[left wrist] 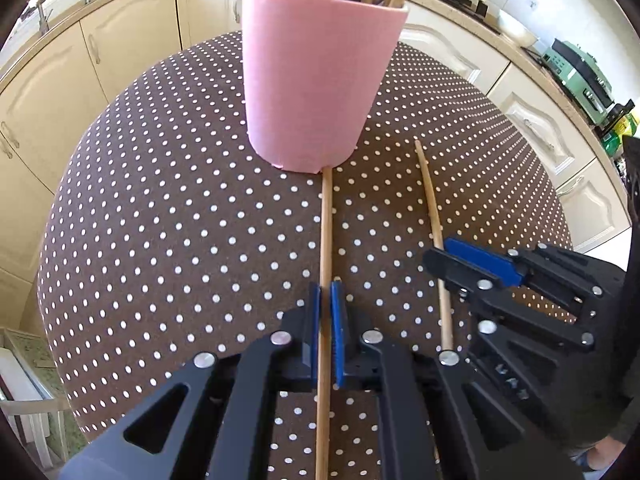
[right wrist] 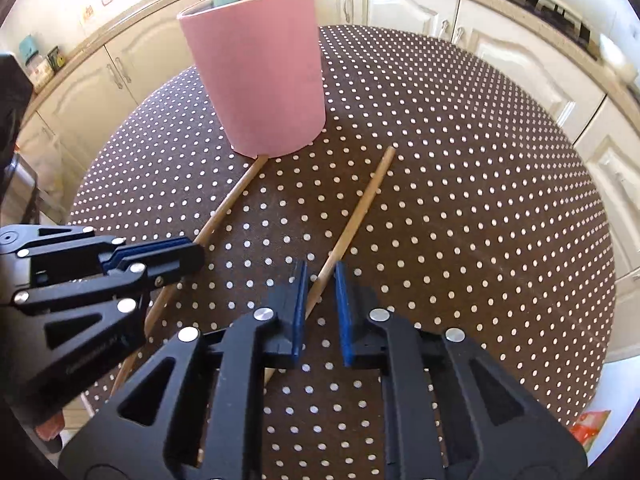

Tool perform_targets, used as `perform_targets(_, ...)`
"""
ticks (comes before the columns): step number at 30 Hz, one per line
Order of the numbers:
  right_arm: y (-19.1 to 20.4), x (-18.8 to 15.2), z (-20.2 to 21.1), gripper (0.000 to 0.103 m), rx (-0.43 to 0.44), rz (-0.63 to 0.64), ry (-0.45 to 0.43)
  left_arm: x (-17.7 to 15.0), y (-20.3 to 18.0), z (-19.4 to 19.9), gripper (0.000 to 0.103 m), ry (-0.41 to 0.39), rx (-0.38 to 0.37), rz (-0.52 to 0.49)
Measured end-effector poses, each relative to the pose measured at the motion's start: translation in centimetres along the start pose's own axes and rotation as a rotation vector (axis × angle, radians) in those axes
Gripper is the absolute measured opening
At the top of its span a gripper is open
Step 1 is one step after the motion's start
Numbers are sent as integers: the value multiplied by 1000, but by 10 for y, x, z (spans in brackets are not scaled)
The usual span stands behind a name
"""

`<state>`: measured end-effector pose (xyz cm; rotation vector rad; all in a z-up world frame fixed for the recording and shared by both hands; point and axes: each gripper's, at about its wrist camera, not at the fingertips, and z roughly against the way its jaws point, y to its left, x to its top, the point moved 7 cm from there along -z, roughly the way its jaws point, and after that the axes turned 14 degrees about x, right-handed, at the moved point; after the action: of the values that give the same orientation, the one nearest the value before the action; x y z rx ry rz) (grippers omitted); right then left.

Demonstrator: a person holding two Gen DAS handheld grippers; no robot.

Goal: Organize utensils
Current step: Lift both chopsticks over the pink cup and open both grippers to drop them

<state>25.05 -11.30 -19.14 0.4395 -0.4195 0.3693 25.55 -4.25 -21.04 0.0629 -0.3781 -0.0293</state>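
Round polka-dot tabletop (left wrist: 160,220), pink utensil holder (left wrist: 316,80) toward its far edge holding wooden sticks, left gripper (left wrist: 325,312) clamped on left wooden stick (left wrist: 326,220) whose tip touches the holder's base, right gripper (right wrist: 321,300) straddling right wooden stick (right wrist: 356,208), pads not pressing it.

On the dotted tablecloth (left wrist: 180,220) the left gripper (left wrist: 326,292) is clamped on a wooden stick (left wrist: 326,220) whose far end touches the base of the pink cup (left wrist: 312,80), while the right gripper (left wrist: 440,256) reaches across a second stick (left wrist: 430,192) just beside it.
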Motion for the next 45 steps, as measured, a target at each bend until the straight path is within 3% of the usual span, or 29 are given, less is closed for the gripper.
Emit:
perform_targets(5,-13,-4,8,6,39,-32,-1,9,-10,-2,6,-3,7,-6)
perform_targets(9,-23,-18,21,6,75,-51,-41,8,-16,5,5,-54,-45,15)
perform_targets(14,-27,-19,57,6,155,-65,-178,2,-22,41,5,-205,-108,0)
perform_targets(22,-9,-5,135,6,278,8,-517,14,-27,113,6,-536,-186,-14)
perform_targets(25,6,7,154,6,311,61,-629,19,-21,138,6,-649,-221,6)
perform_targets(30,28,41,162,6,333,135,-759,39,1,166,6,-825,-211,87)
perform_targets(40,44,121,156,6,339,188,-942,98,44,193,6,-1006,-229,243)
perform_targets(45,44,145,153,6,329,195,-1007,125,55,194,6,-1072,-229,305)
